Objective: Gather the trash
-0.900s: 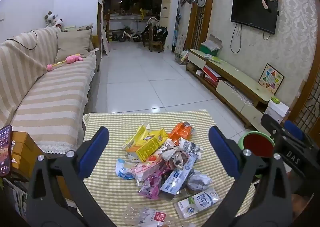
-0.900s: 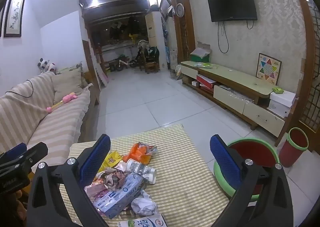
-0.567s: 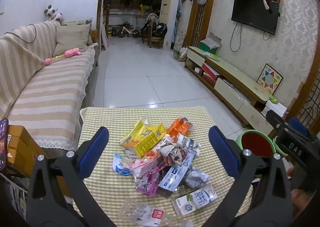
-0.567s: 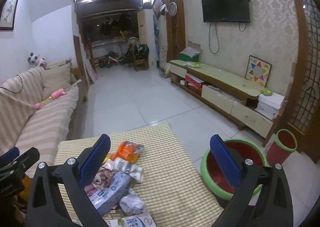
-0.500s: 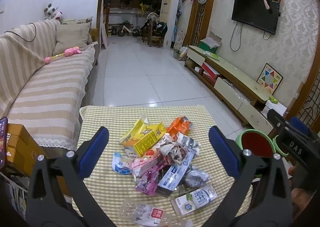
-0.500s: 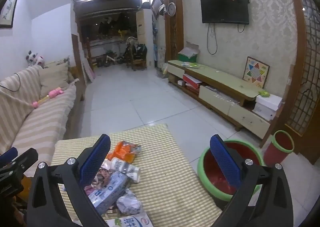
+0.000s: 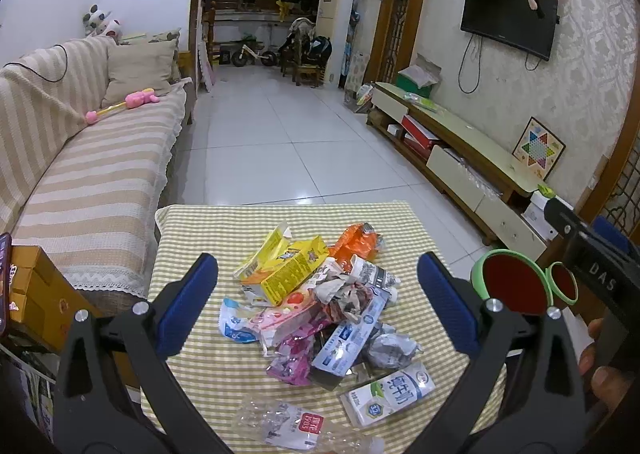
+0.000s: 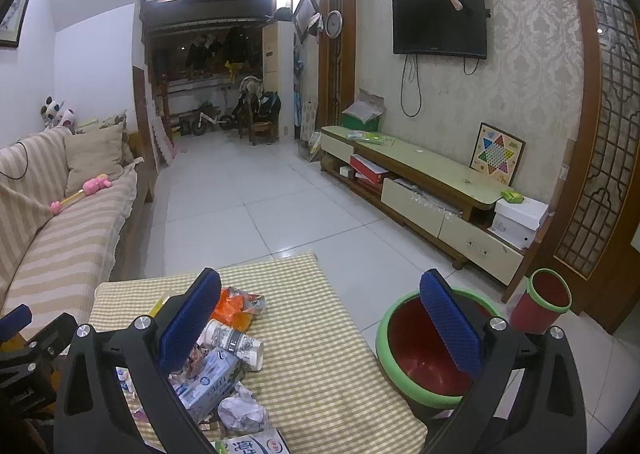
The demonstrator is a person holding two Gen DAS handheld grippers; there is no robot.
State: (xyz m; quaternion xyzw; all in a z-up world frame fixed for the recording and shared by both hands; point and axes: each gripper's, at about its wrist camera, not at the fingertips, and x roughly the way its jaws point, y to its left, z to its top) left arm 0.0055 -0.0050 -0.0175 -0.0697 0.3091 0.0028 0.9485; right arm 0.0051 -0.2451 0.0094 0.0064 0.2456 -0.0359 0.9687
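A: Where does the trash sit on the checked tablecloth [image 7: 208,221]?

B: The trash pile [image 7: 320,306] is heaped at the cloth's middle and toward its near edge. A yellow carton [image 7: 288,270] and an orange wrapper [image 7: 356,242] lie on the pile's far side. A white milk carton [image 7: 388,390] and a clear crumpled bottle [image 7: 288,426] lie at the near edge.

A: How much bare cloth is there around the pile?

B: A wide strip along the far edge, and a narrower one down the left side. From the right wrist camera, the cloth right of the paper cup [image 8: 234,344] is bare out to the right edge.

A: And past that right edge?

B: The big red basin with a green rim [image 8: 432,346] stands on the floor just beside it, with a smaller red bin [image 8: 544,302] near the basin. Beyond the far edge the tiled floor [image 7: 280,141] is open, with the striped sofa [image 7: 88,173] to the left of the table.

A: The grippers?

B: The left gripper [image 7: 316,294] hangs over the pile, jaws spread wide, gripping nothing. The right gripper [image 8: 320,322] is also wide open with nothing between its pads, one pad over the pile's right side, the other over the basin
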